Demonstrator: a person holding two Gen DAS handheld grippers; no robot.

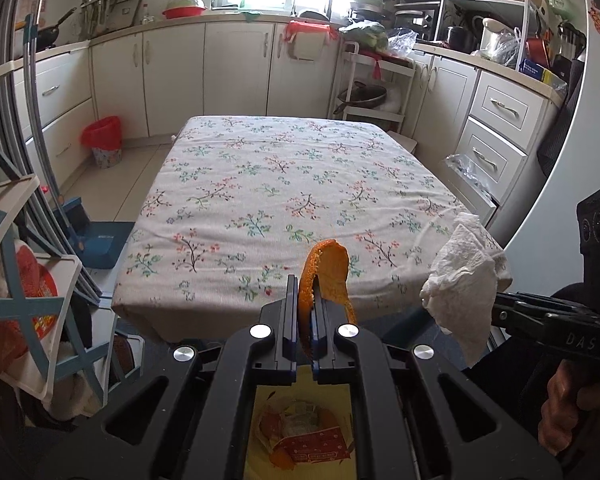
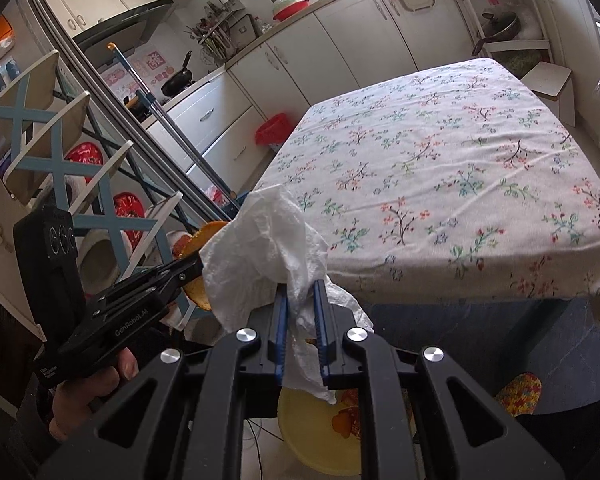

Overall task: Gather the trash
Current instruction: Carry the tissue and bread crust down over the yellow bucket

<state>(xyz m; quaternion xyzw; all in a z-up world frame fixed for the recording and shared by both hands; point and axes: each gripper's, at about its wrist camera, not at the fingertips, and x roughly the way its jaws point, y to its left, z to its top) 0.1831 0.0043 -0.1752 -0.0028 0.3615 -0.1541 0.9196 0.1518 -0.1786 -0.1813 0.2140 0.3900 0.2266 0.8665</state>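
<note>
black left claw (image 1: 308,304); blue pads; silver screws; white "genrobot.ai" lettering

The right tool (image 2: 302,300) pinches a crumpled paper towel (image 2: 268,248); below it a yellow bin (image 2: 300,432); to its left, the left tool (image 2: 192,266) grips orange peel (image 2: 206,232).

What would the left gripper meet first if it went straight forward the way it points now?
Probably the near edge of the floral tablecloth: the left gripper, shut on the orange peel, points across the table. Depth is unclear; it might pass just above.
</note>
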